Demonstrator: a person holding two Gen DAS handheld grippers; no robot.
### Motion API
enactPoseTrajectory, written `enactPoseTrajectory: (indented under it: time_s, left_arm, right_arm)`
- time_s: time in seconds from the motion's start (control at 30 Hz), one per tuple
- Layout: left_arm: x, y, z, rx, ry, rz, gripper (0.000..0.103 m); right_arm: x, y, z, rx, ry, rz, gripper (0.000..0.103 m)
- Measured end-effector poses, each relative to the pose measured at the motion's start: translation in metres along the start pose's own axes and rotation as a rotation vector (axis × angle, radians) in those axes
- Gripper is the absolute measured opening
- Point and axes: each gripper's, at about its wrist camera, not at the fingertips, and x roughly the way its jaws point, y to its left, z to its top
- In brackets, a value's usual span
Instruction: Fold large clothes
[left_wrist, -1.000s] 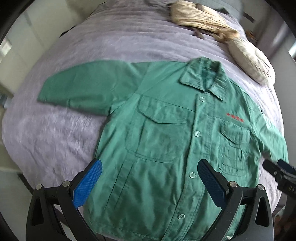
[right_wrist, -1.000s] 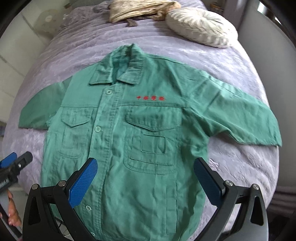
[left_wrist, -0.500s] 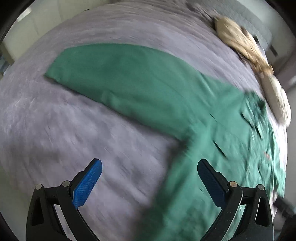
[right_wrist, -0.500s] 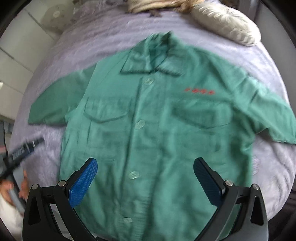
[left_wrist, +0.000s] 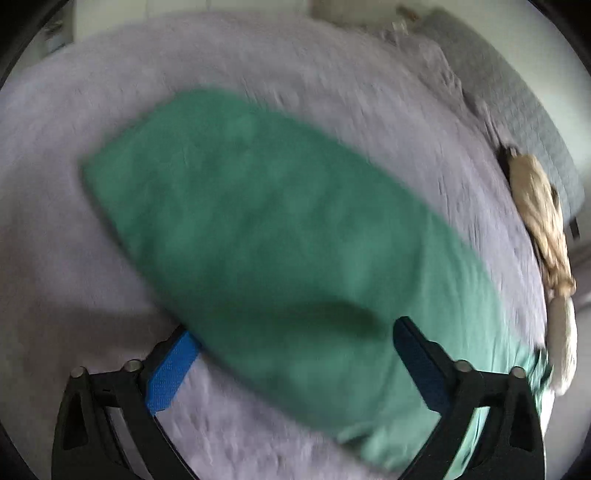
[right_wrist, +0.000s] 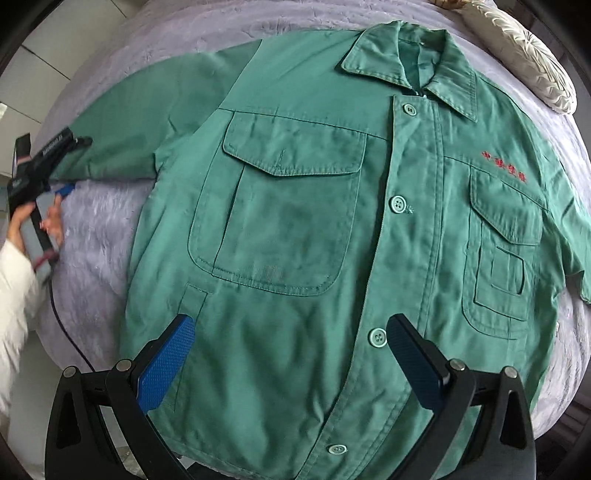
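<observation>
- We see a big green button-up work shirt (right_wrist: 332, 229) lying flat, front side up, on a soft lilac bed cover (right_wrist: 96, 236); its collar is at the far end, away from our fingers
- Our right gripper (right_wrist: 291, 362) points down over the bottom half of the shirt; its two blue-padded fingers (right_wrist: 166, 363) stand wide apart; nothing is held between them, only the shirt front lying below
- One pale green round button (right_wrist: 377, 338) sits just beside the right finger of that gripper; the big chest pocket (right_wrist: 280, 206) is just past the fingertips
- Small red stitched letters (right_wrist: 504, 168) sit far off to the right of the fingers, above a smaller pocket
- Our left gripper (left_wrist: 295, 354) is over the shirt's short green sleeve (left_wrist: 258, 229); this view is blurry; its jaws are closing but there is a big gap; the sleeve lies between the fingers; we cannot see the pads pinch it
- The left blue pad (left_wrist: 171, 371) is at the sleeve's near edge, on the lilac cover; the right pad is over the green cloth
- From the right view we see a hand (right_wrist: 35, 225) in a white sleeve holding that left gripper at the sleeve end
- A cream ruffled round pillow (right_wrist: 524, 55) lies far past the collar; a tan crumpled cloth (left_wrist: 539, 221) lies far right of the left fingers
</observation>
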Motion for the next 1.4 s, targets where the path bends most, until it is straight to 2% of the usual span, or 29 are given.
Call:
enactPoseTrajectory:
  time_s: [0.03,0.07,0.1,0.13,0.2,0.33,0.47,0.57,0.67,0.77,0.83,0.97,1.0,1.03,1.07,1.1,1.13,1.17,1.23,1.3,1.4]
  left_arm:
    - [-0.003,0.001,0.004,0.0,-0.024,0.018,0.056]
    - [-0.004,0.003,0.009,0.006,-0.028,0.034,0.036]
    - [-0.005,0.005,0.013,0.009,-0.027,0.029,0.004]
    - [-0.007,0.008,0.015,-0.001,-0.027,-0.021,0.004]
    - [-0.018,0.012,0.017,0.005,-0.05,-0.068,0.004]
    - [-0.058,-0.018,0.015,0.12,-0.122,-0.159,0.004]
    - [-0.103,-0.102,-0.002,0.291,-0.171,-0.299,0.004]
    - [-0.128,-0.173,-0.03,0.44,-0.161,-0.402,0.004]
    - [-0.138,-0.26,-0.085,0.629,-0.127,-0.481,0.004]
    - [-0.12,-0.325,-0.151,0.776,-0.052,-0.501,0.004]
    - [-0.097,-0.362,-0.202,0.883,0.008,-0.471,0.004]
    - [-0.049,-0.383,-0.284,1.077,0.07,-0.28,0.005]
    - [-0.044,-0.383,-0.295,1.11,0.075,-0.242,0.01]
    - [-0.042,-0.382,-0.306,1.145,0.069,-0.196,0.033]
    - [-0.043,-0.375,-0.31,1.166,0.054,-0.171,0.05]
    - [-0.048,-0.372,-0.317,1.186,0.026,-0.152,0.086]
    - [-0.056,-0.368,-0.322,1.206,-0.012,-0.137,0.094]
    - [-0.067,-0.362,-0.327,1.225,-0.036,-0.135,0.094]
    - [-0.084,-0.35,-0.325,1.236,-0.037,-0.136,0.094]
    - [-0.109,-0.321,-0.316,1.191,-0.051,-0.133,0.094]
    - [-0.115,-0.282,-0.285,1.121,-0.085,-0.091,0.094]
  right_arm:
    - [0.002,0.0,0.0,0.006,0.002,-0.002,0.103]
    - [0.005,-0.002,0.001,0.017,0.003,-0.004,0.103]
    - [0.006,-0.003,0.0,0.025,0.003,-0.005,0.103]
    - [0.007,-0.004,0.0,0.034,0.0,-0.004,0.103]
    - [0.008,-0.008,-0.002,0.053,-0.012,0.011,0.103]
    - [0.002,-0.02,-0.007,0.086,-0.051,0.04,0.103]
    - [-0.014,-0.047,-0.006,0.129,-0.11,0.085,0.103]
    - [-0.024,-0.075,-0.006,0.176,-0.151,0.1,0.103]
    - [-0.034,-0.112,-0.008,0.238,-0.198,0.102,0.103]
    - [-0.037,-0.15,-0.011,0.305,-0.234,0.09,0.103]
    - [-0.036,-0.178,-0.013,0.349,-0.241,0.076,0.103]
    - [-0.021,-0.23,-0.022,0.425,-0.217,0.062,0.103]
    - [-0.018,-0.238,-0.024,0.434,-0.212,0.066,0.103]
    - [-0.016,-0.245,-0.025,0.44,-0.208,0.068,0.103]
    - [-0.015,-0.252,-0.026,0.439,-0.206,0.065,0.103]
    - [-0.015,-0.254,-0.026,0.436,-0.206,0.063,0.103]
    - [-0.016,-0.257,-0.024,0.426,-0.212,0.061,0.103]
    - [-0.017,-0.256,-0.021,0.416,-0.22,0.058,0.103]
    - [-0.025,-0.254,-0.011,0.388,-0.246,0.059,0.103]
    - [-0.03,-0.243,0.003,0.343,-0.282,0.055,0.103]
    - [-0.04,-0.205,0.034,0.216,-0.344,0.052,0.103]
